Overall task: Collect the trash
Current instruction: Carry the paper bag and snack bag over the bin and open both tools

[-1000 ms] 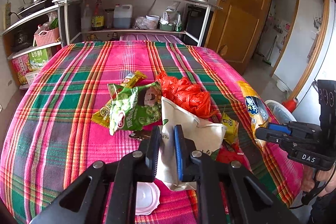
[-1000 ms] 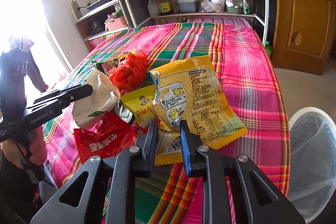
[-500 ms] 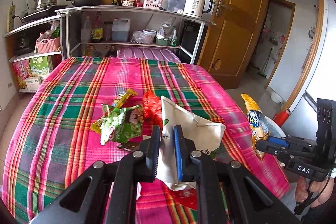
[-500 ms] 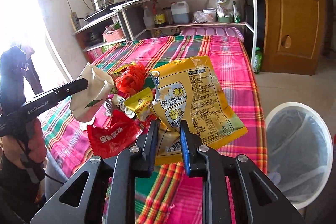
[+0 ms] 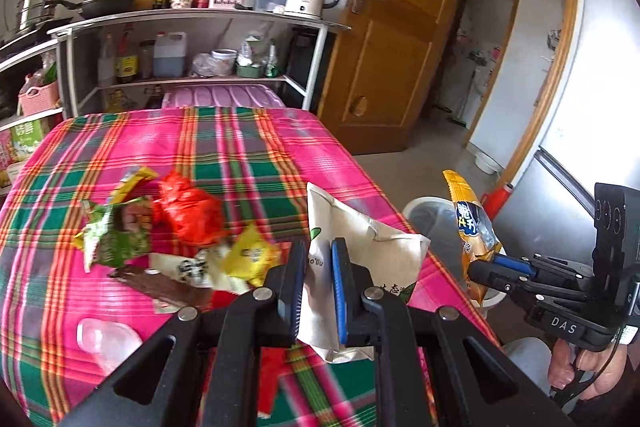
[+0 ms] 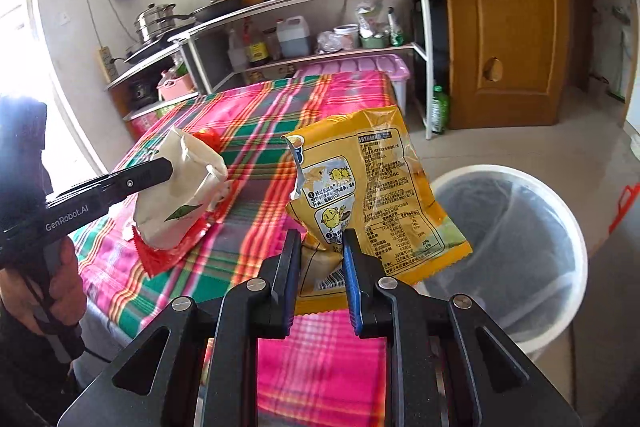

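My left gripper (image 5: 318,257) is shut on a white snack bag (image 5: 372,259) and holds it above the table's right edge; it also shows in the right wrist view (image 6: 180,195). My right gripper (image 6: 320,247) is shut on a yellow chip bag (image 6: 376,195), held beside the table and left of a white bin (image 6: 520,247) lined with a clear bag. From the left wrist view the chip bag (image 5: 472,231) hangs in front of the bin (image 5: 424,215). More wrappers lie on the plaid tablecloth (image 5: 240,155): a green bag (image 5: 116,235), a red bag (image 5: 188,211), a small yellow packet (image 5: 250,257).
A brown wrapper (image 5: 160,285) and a clear plastic lid (image 5: 106,341) lie near the table's front. A red wrapper (image 6: 168,251) lies under the white bag. A metal shelf (image 5: 200,39) with kitchenware stands behind the table. A wooden door (image 5: 392,39) is at the right.
Both grippers have lifted and swung right toward the bin with their bags. The bin now fills more of the right wrist view and has come into the left wrist view.
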Available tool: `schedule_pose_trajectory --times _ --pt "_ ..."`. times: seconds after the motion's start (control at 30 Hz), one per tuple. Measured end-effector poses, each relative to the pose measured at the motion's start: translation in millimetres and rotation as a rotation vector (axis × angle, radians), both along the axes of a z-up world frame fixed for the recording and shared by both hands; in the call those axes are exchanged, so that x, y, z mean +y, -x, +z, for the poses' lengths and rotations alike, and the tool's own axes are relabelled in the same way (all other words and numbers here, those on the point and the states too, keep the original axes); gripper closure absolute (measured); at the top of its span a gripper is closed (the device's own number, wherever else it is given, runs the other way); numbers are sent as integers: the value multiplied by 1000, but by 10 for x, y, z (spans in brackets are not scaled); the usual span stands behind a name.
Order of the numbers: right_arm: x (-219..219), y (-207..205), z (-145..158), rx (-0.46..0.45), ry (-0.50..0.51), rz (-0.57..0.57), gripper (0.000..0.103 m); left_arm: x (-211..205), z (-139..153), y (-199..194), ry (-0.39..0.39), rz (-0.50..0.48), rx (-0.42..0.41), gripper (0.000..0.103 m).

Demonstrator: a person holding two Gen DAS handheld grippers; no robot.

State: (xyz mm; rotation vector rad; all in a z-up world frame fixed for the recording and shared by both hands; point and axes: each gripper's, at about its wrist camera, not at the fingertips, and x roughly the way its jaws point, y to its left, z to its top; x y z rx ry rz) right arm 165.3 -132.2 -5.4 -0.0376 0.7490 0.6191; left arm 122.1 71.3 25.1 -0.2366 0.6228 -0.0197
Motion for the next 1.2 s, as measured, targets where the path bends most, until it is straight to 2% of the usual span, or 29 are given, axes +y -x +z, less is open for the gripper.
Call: schedule_pose_trajectory --times 0.67,1.2 --pt "-914 -279 -307 69 -15 -184 82 -1056 -41 -737 -23 -198 24 89" --pt "-1202 -550 -540 136 -7 -261 79 -1527 -276 -1189 -11 -282 71 88"
